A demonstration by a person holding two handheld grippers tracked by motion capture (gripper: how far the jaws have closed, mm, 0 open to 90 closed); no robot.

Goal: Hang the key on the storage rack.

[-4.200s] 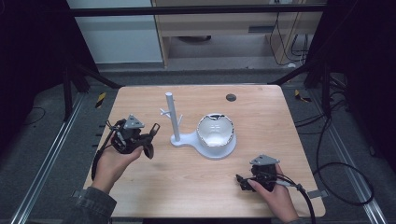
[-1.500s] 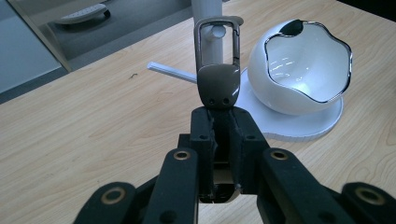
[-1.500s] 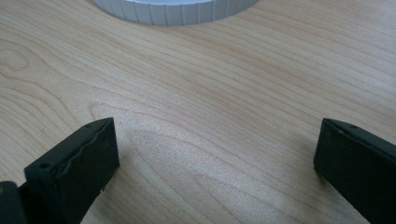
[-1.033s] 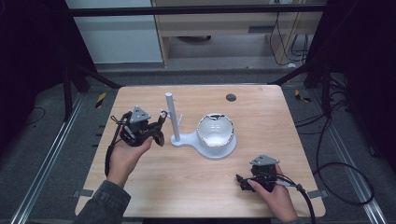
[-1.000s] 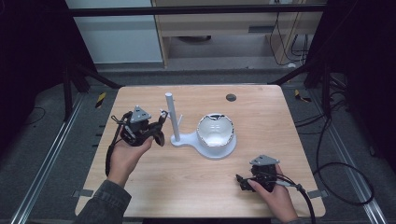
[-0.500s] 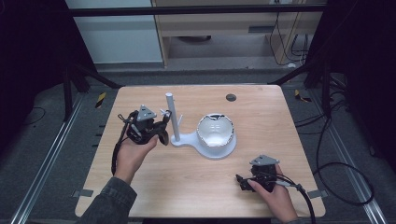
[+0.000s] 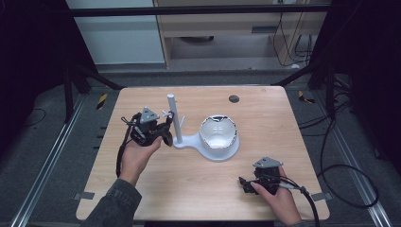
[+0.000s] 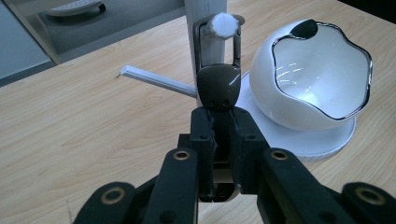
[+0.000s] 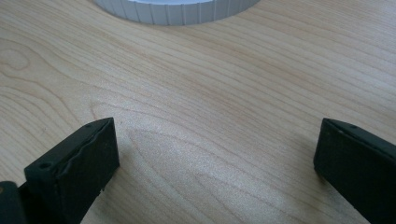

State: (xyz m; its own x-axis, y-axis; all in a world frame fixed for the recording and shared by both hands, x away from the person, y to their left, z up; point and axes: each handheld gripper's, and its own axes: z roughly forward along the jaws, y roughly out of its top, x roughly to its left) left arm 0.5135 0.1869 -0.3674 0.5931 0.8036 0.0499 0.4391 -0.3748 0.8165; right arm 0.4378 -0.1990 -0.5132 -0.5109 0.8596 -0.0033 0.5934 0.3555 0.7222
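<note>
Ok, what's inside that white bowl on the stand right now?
The white bowl looks empty in the left gripper view: glossy white inside with light reflections. A dark patch sits at its far rim. The near wall hides the lowest part of the inside. The stand's base lies under it.

In the high view the middle of the table (image 7: 142,198) is taken by a white stand: its post (image 7: 173,120) rises upright left of centre, short pegs (image 8: 156,80) jut from it sideways, and a bowl (image 7: 217,135) sits on its base (image 7: 208,150) just right of the post. The left gripper (image 7: 163,130) is hard against the post. A dark disc (image 7: 233,99) lies near the top edge. Bare wood runs along the bottom and the right side; the right gripper (image 7: 246,184) rests there.
</note>
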